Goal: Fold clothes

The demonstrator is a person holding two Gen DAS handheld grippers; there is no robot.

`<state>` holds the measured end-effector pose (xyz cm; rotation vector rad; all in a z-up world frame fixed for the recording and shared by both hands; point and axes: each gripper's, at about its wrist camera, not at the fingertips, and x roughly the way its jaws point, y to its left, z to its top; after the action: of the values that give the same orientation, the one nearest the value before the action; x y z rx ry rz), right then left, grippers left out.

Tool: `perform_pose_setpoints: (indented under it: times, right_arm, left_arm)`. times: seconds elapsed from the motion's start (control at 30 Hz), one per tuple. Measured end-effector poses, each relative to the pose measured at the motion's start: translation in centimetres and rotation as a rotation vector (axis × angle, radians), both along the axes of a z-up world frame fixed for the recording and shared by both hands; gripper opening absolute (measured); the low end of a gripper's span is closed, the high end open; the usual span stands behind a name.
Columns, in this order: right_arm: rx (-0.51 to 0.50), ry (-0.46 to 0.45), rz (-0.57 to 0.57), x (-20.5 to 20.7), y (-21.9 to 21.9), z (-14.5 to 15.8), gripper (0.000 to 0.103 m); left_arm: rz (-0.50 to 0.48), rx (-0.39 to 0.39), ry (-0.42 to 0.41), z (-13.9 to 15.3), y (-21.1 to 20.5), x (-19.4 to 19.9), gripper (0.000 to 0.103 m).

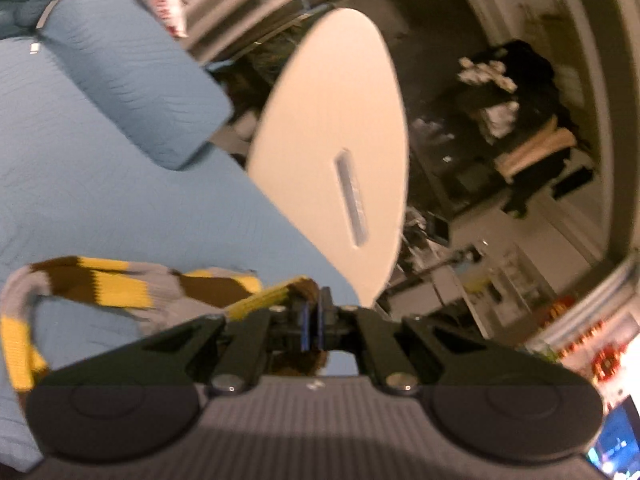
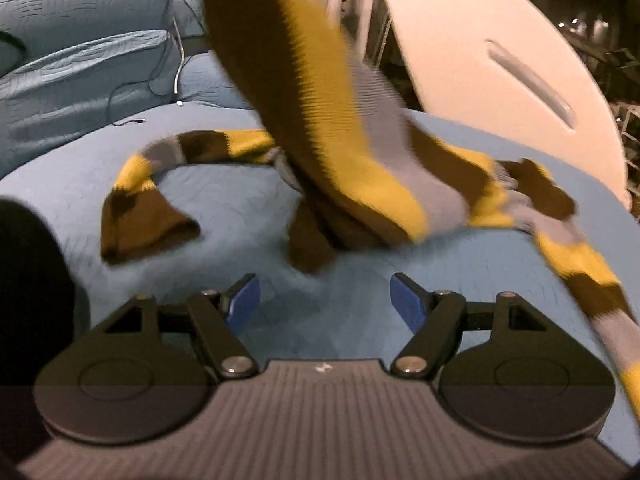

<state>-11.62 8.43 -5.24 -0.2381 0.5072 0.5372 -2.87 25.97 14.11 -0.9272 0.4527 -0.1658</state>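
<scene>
1. The left gripper (image 1: 314, 320) sits at the bottom middle of the left wrist view. Its two blue pads are pressed almost together, and they pinch the brown and yellow edge of the striped scarf (image 1: 120, 280).
2. In that view the scarf runs from the pads out to the lower left, across the blue bed cover (image 1: 100, 200). It has brown, yellow and grey stripes.
3. The right gripper (image 2: 325, 300) sits at the bottom middle of the right wrist view. Its blue pads are spread wide apart and hold nothing. Blue bed cover (image 2: 240, 208) shows between them.
4. In the right wrist view the striped scarf (image 2: 360, 168) fills the middle. One part rises steeply toward the top of the frame. Other parts lie curled on the bed, one to the left and one down the right edge.
5. A white oval board (image 1: 336, 152) with a long slot stands beside the bed, in the middle of the left wrist view.
6. Blue pillows (image 2: 80, 40) lie in the upper left of the right wrist view, with thin cables (image 2: 176, 60) across them.
</scene>
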Motion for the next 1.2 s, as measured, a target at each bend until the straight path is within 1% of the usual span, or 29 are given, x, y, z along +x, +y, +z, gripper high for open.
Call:
perform_pose_setpoints:
  times: [0.03,0.13,0.17,0.2,0.23,0.27,0.3,0.33,0.4,0.47,0.5,0.53,0.57,0.63,0.7,0.77,0.8,0.83,0.87,0.9,0.93,1.0,1.07,1.1,1.13,1.17,1.2]
  right_arm:
    - [0.005,0.024,-0.016,0.9,0.4,-0.2,0.074]
    - [0.024,0.169,-0.056,4.6,1.3,-1.2,0.074]
    - [0.031,0.218,-0.069,5.8,1.5,-1.5,0.068]
    - [0.037,0.266,-0.083,7.0,1.8,-1.9,0.027]
    - [0.051,0.291,-0.101,7.6,1.2,-1.8,0.009]
    - [0.068,0.303,-0.123,7.9,0.1,-1.3,0.011]
    - [0.106,0.304,-0.138,8.0,-1.5,-0.6,0.010]
    - [0.141,0.273,-0.162,7.4,-3.7,0.6,0.010]
    - [0.192,0.178,-0.223,5.4,-8.7,3.3,0.010]
    - [0.207,0.121,-0.252,3.9,-11.8,4.9,0.011]
    - [0.201,0.093,-0.245,2.5,-13.6,5.6,0.011]
    - [0.190,0.062,-0.227,0.6,-15.7,6.5,0.011]
    - [0.168,0.065,-0.180,-1.1,-16.7,6.7,0.011]
    - [0.110,0.115,-0.050,-4.2,-17.1,6.1,0.011]
    - [0.089,0.164,0.042,-5.8,-15.8,4.9,0.011]
    - [0.075,0.214,0.125,-7.0,-14.0,3.5,0.011]
    - [0.041,0.194,0.126,-7.3,-13.8,3.5,0.011]
    - [-0.009,0.148,0.103,-7.2,-14.1,4.0,0.011]
    - [-0.059,0.101,0.079,-7.2,-14.4,4.5,0.011]
    - [-0.109,0.055,0.056,-7.2,-14.7,5.0,0.011]
    - [-0.159,0.008,0.033,-7.2,-15.0,5.4,0.011]
    - [-0.258,-0.085,-0.014,-7.2,-15.5,6.4,0.011]
    - [-0.389,-0.191,-0.133,-6.4,-18.5,7.5,0.011]
    - [-0.457,-0.245,-0.201,-6.0,-20.3,8.1,0.011]
    - [-0.502,-0.247,-0.254,-5.3,-22.0,8.3,0.011]
    - [-0.532,-0.216,-0.297,-4.6,-23.7,8.1,0.011]
    - [-0.561,-0.185,-0.340,-3.8,-25.3,8.0,0.011]
  left_arm:
    - [-0.004,0.004,0.001,0.3,-0.4,0.1,0.005]
    - [-0.005,-0.005,0.002,0.9,-0.2,-0.1,0.005]
    - [-0.005,-0.007,0.000,1.2,-0.2,-0.3,0.005]
    - [-0.006,-0.005,-0.003,1.4,-0.2,-0.4,0.005]
    - [-0.007,0.000,-0.006,1.5,-0.1,-0.5,0.005]
    - [-0.007,0.005,-0.007,1.6,0.6,-1.0,0.005]
    - [-0.005,0.005,-0.006,1.5,1.0,-0.9,0.005]
    - [0.002,0.000,-0.002,1.0,1.7,-0.9,0.005]
    - [0.005,-0.018,0.002,0.4,2.3,-1.2,0.005]
    - [0.000,-0.025,-0.003,0.0,2.6,-1.6,0.005]
    - [-0.002,-0.029,-0.005,-0.2,2.7,-1.7,0.005]
    - [-0.009,-0.030,-0.014,-0.3,2.5,-2.0,0.005]
    - [-0.019,-0.032,-0.021,-0.3,2.3,-2.1,0.005]
    - [-0.045,-0.038,-0.036,0.0,1.4,-2.1,0.005]
    - [-0.096,-0.025,-0.059,0.5,0.3,-1.9,0.005]
    - [-0.150,0.009,-0.058,0.9,-1.1,-1.9,0.008]
    - [-0.177,0.035,-0.044,0.8,-1.7,-1.9,0.015]
    - [-0.198,0.067,-0.007,0.2,-2.3,-2.1,0.031]
    - [-0.219,0.099,0.031,-0.4,-2.8,-2.2,0.041]
    - [-0.240,0.131,0.069,-1.0,-3.4,-2.3,0.057]
    - [-0.250,0.168,0.115,-2.1,-3.8,-2.5,0.064]
    - [-0.265,0.235,0.195,-4.0,-4.5,-2.7,0.065]
    - [-0.261,0.366,0.335,-7.3,-5.2,-2.1,0.065]
    - [-0.251,0.384,0.368,-8.4,-5.1,-1.8,0.066]
    - [-0.241,0.402,0.402,-9.4,-5.0,-1.5,0.066]
    - [-0.231,0.419,0.436,-10.5,-5.0,-1.2,0.066]
    - [-0.226,0.418,0.452,-11.2,-4.8,-0.9,0.069]
